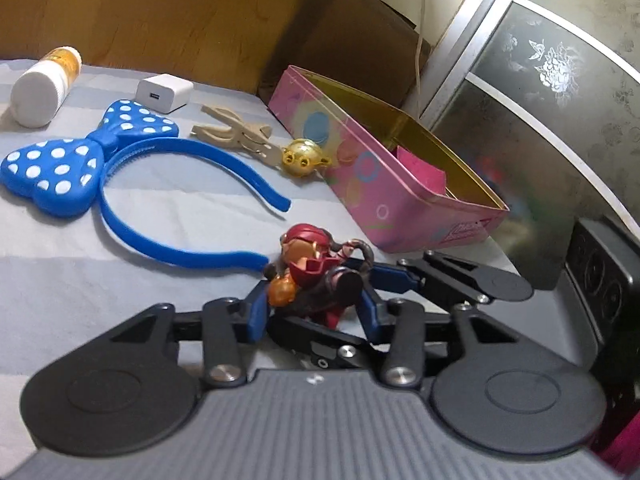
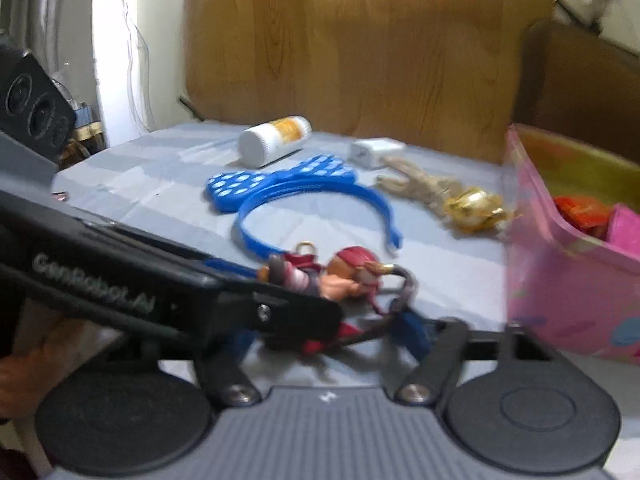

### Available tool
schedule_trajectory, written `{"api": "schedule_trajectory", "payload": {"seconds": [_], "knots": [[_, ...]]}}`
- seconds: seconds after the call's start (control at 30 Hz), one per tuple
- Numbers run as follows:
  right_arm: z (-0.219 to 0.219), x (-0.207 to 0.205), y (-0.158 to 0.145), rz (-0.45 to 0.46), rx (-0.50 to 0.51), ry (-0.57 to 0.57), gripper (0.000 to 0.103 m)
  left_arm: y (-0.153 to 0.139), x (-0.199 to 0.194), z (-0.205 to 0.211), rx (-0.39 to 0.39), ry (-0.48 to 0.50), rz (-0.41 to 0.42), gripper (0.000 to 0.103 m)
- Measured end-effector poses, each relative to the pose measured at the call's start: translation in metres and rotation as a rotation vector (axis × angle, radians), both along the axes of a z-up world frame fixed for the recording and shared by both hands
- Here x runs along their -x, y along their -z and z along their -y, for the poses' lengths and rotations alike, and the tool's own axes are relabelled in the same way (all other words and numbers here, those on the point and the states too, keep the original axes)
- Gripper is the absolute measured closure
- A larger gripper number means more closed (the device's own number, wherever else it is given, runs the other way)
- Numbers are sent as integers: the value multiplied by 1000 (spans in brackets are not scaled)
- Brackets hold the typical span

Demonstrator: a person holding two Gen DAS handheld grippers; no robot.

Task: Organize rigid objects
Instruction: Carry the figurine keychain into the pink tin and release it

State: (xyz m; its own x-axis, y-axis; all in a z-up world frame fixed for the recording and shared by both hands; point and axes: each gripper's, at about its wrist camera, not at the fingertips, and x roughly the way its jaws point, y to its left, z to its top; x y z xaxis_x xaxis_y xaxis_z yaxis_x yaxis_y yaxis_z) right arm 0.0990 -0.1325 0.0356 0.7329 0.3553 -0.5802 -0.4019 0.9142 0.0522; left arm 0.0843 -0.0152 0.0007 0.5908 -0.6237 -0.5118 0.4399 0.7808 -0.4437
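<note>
A small pirate figurine with a red bandana sits between the blue pads of my left gripper, which is shut on it. The right gripper's fingers come in from the right and touch the same figurine. In the right wrist view the figurine lies between my right gripper's blue pads, with the left gripper's body crossing from the left. An open pink tin box stands to the right, also in the right wrist view, holding a pink item.
On the blue striped sheet lie a blue polka-dot bow headband, a white bottle, a white charger, a beige hand-shaped piece and a gold ball. A wooden headboard and a brown cushion stand behind.
</note>
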Motion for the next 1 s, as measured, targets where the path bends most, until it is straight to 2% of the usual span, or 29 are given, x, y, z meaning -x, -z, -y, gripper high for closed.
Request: {"api": "schedule_trajectory", "payload": {"seconds": [0.1,0.17,0.3,0.47,0.6,0.67,0.7,0.77,0.83,0.87,1.0], "knots": [[8,13,-9,75,-40,31,36,-19,9,8,-9,24,92,55],[12,25,-20,176,-32,62,36,-34,12,19,-21,45,165,55],[34,28,-39,275,-24,151,36,-55,-11,50,-11,90,208,55],[84,6,-55,259,-80,254,36,-68,-39,105,-44,124,259,55],[124,-15,-59,184,-155,304,35,-67,-58,132,-52,135,243,55],[134,-25,-54,164,-151,330,33,-63,-65,142,-60,128,233,53],[137,-30,-53,158,-135,357,30,-62,-68,146,-72,122,233,53],[139,-36,-45,194,-52,465,3,-61,-69,150,-98,99,240,52],[142,-37,-39,253,25,584,3,-63,-67,148,-87,84,250,46],[144,-36,-37,262,29,611,3,-64,-64,144,-80,81,258,46],[147,-27,-34,273,-41,667,3,-68,-56,133,-84,53,287,46]]}}
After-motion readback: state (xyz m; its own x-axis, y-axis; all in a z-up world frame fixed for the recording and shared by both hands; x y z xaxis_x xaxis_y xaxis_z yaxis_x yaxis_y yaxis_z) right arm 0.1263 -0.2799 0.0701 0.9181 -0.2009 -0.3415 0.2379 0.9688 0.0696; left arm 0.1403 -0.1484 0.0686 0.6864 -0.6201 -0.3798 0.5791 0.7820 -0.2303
